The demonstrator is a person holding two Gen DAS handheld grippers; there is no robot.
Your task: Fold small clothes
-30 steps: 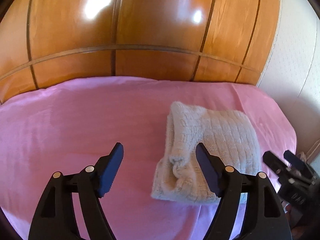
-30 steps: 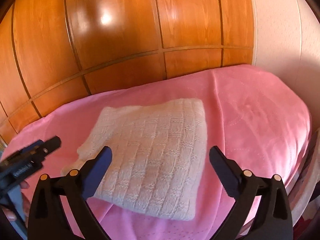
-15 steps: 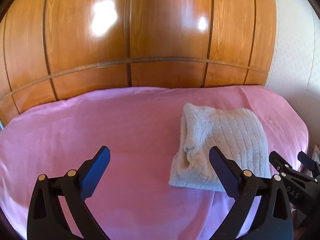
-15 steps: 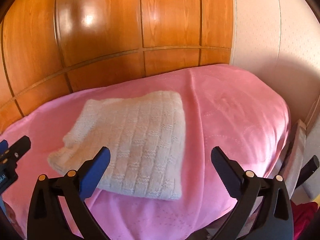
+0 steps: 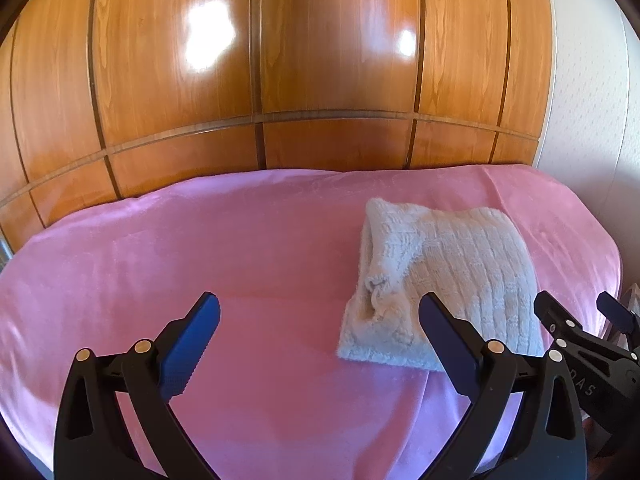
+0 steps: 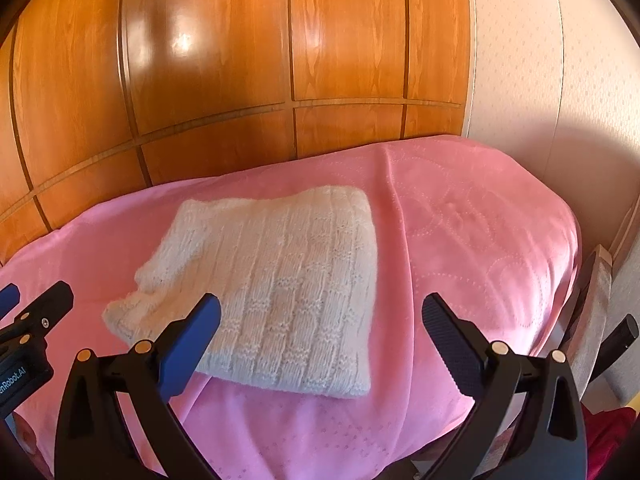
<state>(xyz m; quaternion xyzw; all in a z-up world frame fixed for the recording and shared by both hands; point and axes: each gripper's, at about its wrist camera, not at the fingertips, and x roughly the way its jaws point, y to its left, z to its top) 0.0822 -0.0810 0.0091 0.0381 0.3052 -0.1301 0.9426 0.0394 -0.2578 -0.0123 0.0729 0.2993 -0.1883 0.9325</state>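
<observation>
A folded white knitted garment (image 5: 444, 280) lies on the pink blanket (image 5: 200, 248), on its right half; it also shows in the right wrist view (image 6: 280, 280). My left gripper (image 5: 320, 320) is open and empty, held above the blanket just left of the garment's near edge. My right gripper (image 6: 320, 320) is open and empty, held above the garment's near right corner. The right gripper also shows at the right edge of the left wrist view (image 5: 580, 320), and the left gripper at the left edge of the right wrist view (image 6: 32, 308).
A glossy wooden panelled wardrobe (image 5: 320, 60) stands right behind the blanket. A pale textured wall (image 6: 560, 80) is on the right. The blanket's right edge drops off beside a grey piece of furniture (image 6: 596, 300).
Both grippers have pulled back and up from the garment, which now sits farther off. The left gripper's jaws have opened wider. The garment has not moved.
</observation>
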